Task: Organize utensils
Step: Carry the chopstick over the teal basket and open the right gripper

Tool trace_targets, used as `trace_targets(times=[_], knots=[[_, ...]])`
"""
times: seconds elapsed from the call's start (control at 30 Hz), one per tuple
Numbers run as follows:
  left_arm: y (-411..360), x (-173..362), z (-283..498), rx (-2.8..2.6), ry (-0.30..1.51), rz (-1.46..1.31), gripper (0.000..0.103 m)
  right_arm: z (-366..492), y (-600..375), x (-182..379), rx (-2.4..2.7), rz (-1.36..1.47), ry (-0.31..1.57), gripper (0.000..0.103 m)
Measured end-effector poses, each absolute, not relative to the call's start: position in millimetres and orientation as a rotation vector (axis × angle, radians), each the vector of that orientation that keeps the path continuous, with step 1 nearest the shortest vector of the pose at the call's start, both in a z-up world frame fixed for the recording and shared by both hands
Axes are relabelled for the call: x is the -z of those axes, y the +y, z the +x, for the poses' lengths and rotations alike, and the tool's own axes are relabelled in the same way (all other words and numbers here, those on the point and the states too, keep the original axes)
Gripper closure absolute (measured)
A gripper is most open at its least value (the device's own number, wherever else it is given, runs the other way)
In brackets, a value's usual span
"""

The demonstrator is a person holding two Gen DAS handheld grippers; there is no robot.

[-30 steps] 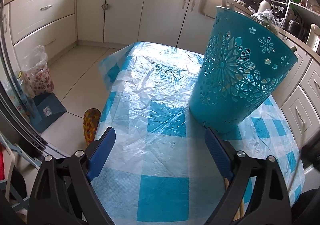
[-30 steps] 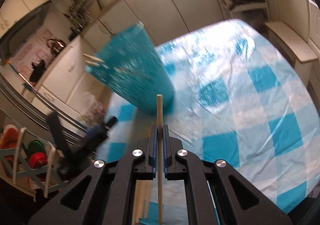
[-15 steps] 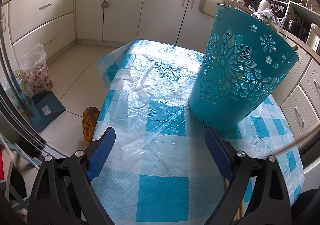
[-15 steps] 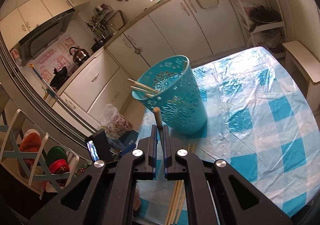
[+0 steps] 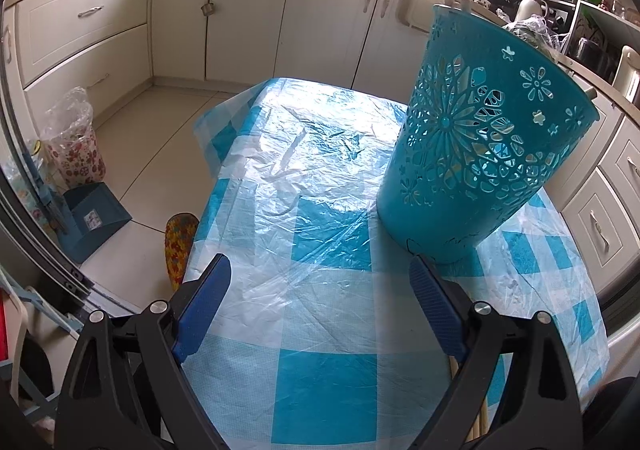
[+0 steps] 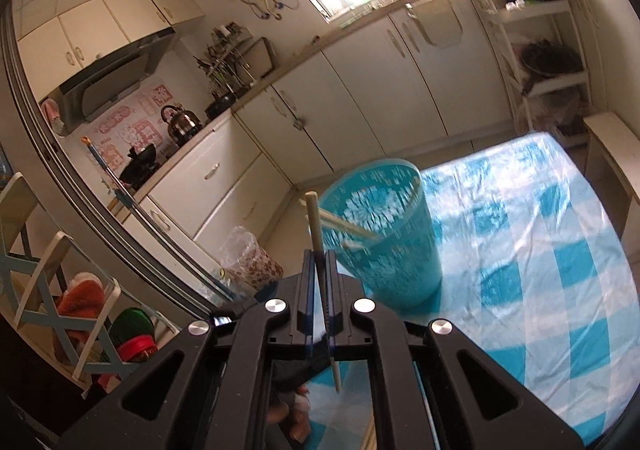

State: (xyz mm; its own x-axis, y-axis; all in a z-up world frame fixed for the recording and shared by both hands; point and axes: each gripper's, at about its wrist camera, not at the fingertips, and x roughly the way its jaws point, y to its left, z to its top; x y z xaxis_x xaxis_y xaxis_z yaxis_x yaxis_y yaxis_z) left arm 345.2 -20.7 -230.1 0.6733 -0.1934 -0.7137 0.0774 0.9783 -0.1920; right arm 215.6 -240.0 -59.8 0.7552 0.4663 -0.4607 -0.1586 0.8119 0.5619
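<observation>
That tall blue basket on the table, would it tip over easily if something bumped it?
Probably, yes. The blue basket is tall, with a base narrower than its rim, so it looks top-heavy. Its cut-out plastic walls suggest it is light, and the glossy plastic tablecloth beneath may let it slide.

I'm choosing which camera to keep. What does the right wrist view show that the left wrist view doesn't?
Only the right wrist view shows the right gripper shut on a chopstick, and chopsticks leaning inside the basket.

Only the left wrist view shows the open left gripper and the basket's flower cutouts.

Both show the teal basket standing on the checked tablecloth.
</observation>
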Motion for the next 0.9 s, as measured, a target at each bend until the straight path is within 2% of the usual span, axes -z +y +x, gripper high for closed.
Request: trace_targets(times=[0.6,0.73,0.9], knots=[[-24.2,230.7,346.9,0.155,0.832,-0.141,0.016,256.3,-239.5,-29.5,-0.356,0.397,0.422,0.098],[-24.0,230.6,346.9,0.155,0.831,-0.142,0.016,269.7,-234.0,-27.6,-0.297,0.325,0.400,0.098],[-23.2,231.5,346.9,0.153,0.832,-0.147,0.016,299.7,-224.4,11.4,-0.218,0.268,0.446,0.098]])
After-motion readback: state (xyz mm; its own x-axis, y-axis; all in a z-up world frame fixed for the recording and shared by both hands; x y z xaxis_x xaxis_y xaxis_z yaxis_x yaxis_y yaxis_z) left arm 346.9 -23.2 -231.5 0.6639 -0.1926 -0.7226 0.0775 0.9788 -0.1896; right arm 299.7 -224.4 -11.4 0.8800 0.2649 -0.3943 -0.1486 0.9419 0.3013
